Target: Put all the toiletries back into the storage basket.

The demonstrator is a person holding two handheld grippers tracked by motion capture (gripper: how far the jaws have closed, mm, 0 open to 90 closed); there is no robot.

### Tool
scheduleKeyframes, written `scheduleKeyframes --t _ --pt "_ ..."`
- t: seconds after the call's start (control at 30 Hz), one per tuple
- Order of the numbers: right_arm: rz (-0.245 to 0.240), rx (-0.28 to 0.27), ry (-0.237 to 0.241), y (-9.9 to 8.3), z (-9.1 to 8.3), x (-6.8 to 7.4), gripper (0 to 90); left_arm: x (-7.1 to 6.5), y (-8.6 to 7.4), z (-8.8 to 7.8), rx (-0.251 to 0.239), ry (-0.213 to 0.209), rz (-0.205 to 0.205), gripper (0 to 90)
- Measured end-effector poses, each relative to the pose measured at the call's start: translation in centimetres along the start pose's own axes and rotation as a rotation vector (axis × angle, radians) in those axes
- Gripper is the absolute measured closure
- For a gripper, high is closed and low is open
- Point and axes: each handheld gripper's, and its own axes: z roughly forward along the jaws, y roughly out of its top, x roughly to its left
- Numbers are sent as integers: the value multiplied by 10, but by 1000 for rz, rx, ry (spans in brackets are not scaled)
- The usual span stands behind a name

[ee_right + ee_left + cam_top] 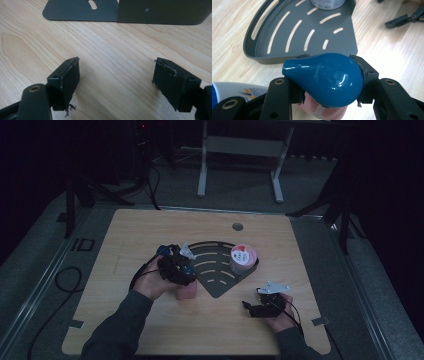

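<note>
A glossy blue teardrop-shaped cap (pixel 324 77) tops a pink bottle (pixel 329 113), and my left gripper (pixel 327 80) is shut on that cap, one black pad on each side. In the high view the left gripper (pixel 183 277) sits just left of the dark grey fan-shaped slotted tray (pixel 217 285), with the pink bottle (pixel 186 293) below it on the table. My right gripper (pixel 116 75) is open with nothing between its pads, low over bare wood. It rests near the tray's pointed corner, at the front right of the table (pixel 261 306).
A pink-lidded jar (pixel 243 258) stands in the tray's right corner. A white bottle with a blue and yellow label (pixel 237 88) lies close beside the left gripper. The tray's wall (pixel 162 12) rises just ahead of the right gripper. A round hole (pixel 237 226) marks the table's far side.
</note>
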Motion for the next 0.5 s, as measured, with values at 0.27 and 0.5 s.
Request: scheduleKeyframes --t 0.27,0.5 --pt "-2 -1 1 0 0 0 210 -2 8 -2 -2 -17 12 510" --pt "-2 -1 1 0 0 0 210 -4 15 -1 0 -30 26 510"
